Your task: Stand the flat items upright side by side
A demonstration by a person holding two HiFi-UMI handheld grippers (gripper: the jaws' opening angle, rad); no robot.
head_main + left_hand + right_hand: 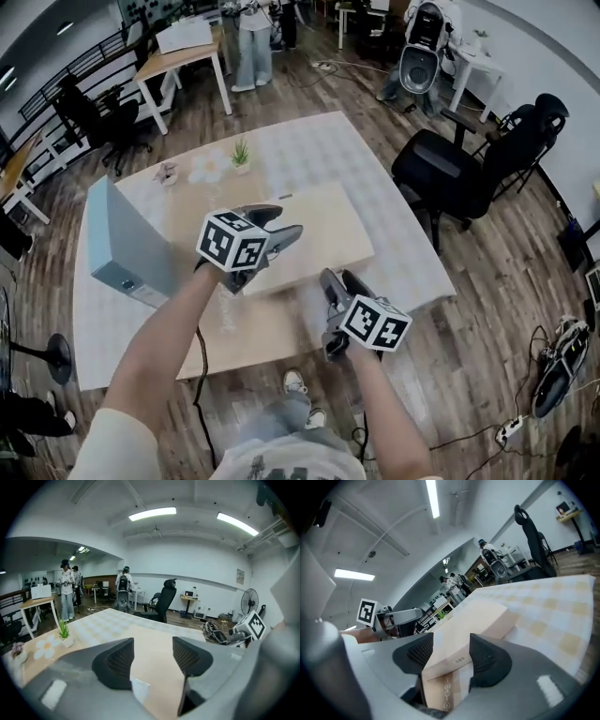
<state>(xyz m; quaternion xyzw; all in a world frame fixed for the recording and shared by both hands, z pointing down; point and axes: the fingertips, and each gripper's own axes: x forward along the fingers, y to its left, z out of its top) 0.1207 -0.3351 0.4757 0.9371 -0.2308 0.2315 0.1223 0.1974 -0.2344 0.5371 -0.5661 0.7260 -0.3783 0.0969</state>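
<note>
One counter (394,187), draped in a pale checked cloth, across the middle of the room. Just off its right side, one black office chair (441,173). On the counter, two larger things. First, one tan flat item (323,230), lying flat at the centre with its long side running left to right. Second, one blue-grey binder (127,248), standing upright at the left, just beside the tan item's left end. On the near side of the tan item, one further tan strip (272,328); second slab or bare counter top, not clear. Two grippers, each with one marker cube. Left gripper (278,225) over the left part of the tan item, jaws parted and released, with only that tan surface showing through the gap and neither pad pressing on anything. Right gripper (339,279) at the near right edge of the tan item, jaws parted too, astride that edge with the thick tan side between the pads, released rather than clenched. At the far left of the counter, three small pieces in a row: one green potted plant (241,155), one white flower-shaped ornament (206,167) and one tiny pot (167,173) with something pinkish in it.
</note>
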